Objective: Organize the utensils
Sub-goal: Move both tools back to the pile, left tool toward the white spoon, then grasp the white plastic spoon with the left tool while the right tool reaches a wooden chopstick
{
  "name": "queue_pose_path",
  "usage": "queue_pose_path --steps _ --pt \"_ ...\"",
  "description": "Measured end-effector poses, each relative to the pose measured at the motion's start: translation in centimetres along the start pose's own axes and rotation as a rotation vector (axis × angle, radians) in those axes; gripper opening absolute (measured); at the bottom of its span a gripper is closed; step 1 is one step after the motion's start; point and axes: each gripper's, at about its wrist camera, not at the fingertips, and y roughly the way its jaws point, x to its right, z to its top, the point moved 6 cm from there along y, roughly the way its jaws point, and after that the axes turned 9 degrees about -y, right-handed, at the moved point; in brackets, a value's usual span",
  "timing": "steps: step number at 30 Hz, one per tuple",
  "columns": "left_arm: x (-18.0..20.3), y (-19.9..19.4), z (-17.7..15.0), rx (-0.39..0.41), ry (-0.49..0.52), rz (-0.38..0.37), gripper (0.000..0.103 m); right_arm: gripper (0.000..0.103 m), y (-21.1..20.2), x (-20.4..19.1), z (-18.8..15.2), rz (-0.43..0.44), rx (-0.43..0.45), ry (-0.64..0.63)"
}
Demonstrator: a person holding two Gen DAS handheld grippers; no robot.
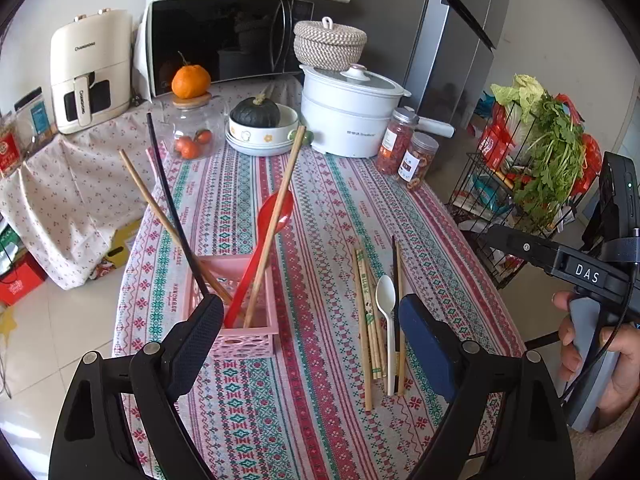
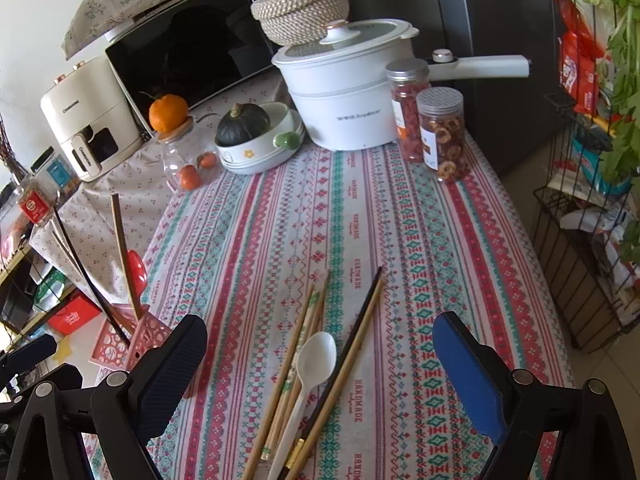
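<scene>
A pink basket (image 1: 256,332) stands near the table's left edge and holds a red spoon (image 1: 272,216), wooden chopsticks (image 1: 280,216) and a black chopstick (image 1: 168,200), all leaning upright. To its right, a white spoon (image 1: 386,292), several wooden chopsticks (image 1: 366,312) and a dark chopstick (image 1: 395,280) lie loose on the patterned tablecloth (image 1: 320,200). My left gripper (image 1: 312,308) is open above the cloth between basket and pile, holding nothing. My right gripper (image 2: 320,326) is open over the loose pile, the white spoon (image 2: 316,356) and chopsticks (image 2: 300,336) lying between its fingers, untouched.
At the back stand a white pot (image 1: 348,116), two snack jars (image 1: 412,156), a bowl with a green squash (image 1: 260,124), a glass jar topped by an orange (image 1: 192,120), a microwave (image 1: 224,40) and an air fryer (image 1: 92,72). A wire rack with greens (image 1: 532,168) stands off the right edge.
</scene>
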Motion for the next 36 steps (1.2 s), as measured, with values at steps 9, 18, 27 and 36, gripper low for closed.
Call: queue_pose_path --steps 9,18,27,36 --pt "6.0 4.9 -1.9 -0.110 0.106 -0.032 0.091 0.098 0.9 3.9 -1.9 -0.061 -0.073 0.025" --pt "8.4 12.1 -2.5 -0.294 0.061 -0.102 0.074 0.098 4.4 7.9 -5.5 -0.120 -0.272 0.092" --pt "8.4 17.6 -3.2 -0.383 0.044 -0.072 0.033 0.098 6.4 8.2 -6.4 -0.114 -0.345 0.059" --pt "7.9 20.6 -2.9 -0.410 0.083 -0.047 0.016 0.098 7.5 8.0 -6.3 -0.106 -0.369 0.053"
